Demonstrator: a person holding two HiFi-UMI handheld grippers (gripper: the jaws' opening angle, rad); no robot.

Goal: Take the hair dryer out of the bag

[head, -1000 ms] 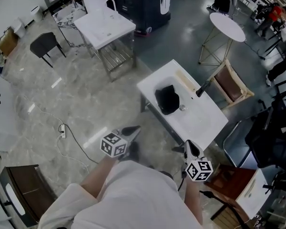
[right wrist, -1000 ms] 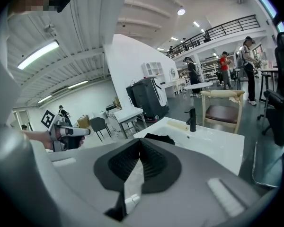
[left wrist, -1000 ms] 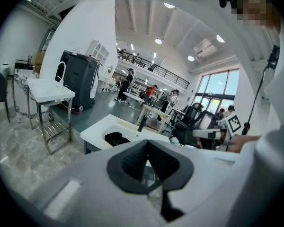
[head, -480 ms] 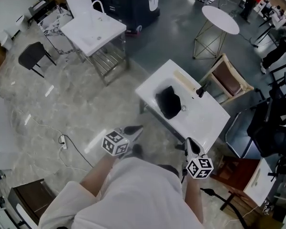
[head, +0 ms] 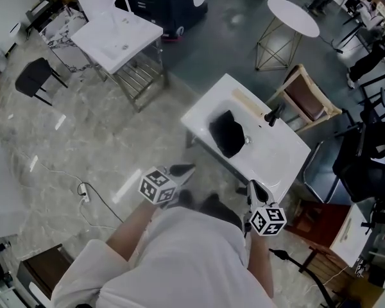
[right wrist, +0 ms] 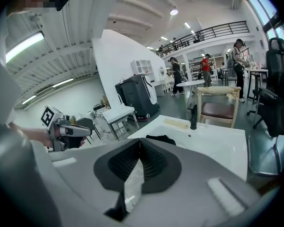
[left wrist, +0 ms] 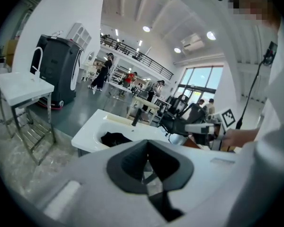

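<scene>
Both grippers were short of the sink (head: 279,172), on the person's side of it, and touched nothing. Left gripper (head: 186,169): jaws fully together, nothing between them. Right gripper (head: 253,187): the same, closed and empty. The bag (head: 228,133) lay slumped in the sink's basin, a dark, limp, crumpled heap, on the near side of the black faucet (head: 273,115) at the back rim. The hair dryer itself was not visible in any view; presumably it was still inside the bag. Judgement: the bag looked like soft cloth, so it should fold and shift under a pinch and would likely need one gripper pinning or lifting its mouth edge. The dryer should be rigid, smooth plastic and heavier at the head end, so the handle seems the best place to hold it. A cord could snag on the opening. The mouth's direction could not be made out.
</scene>
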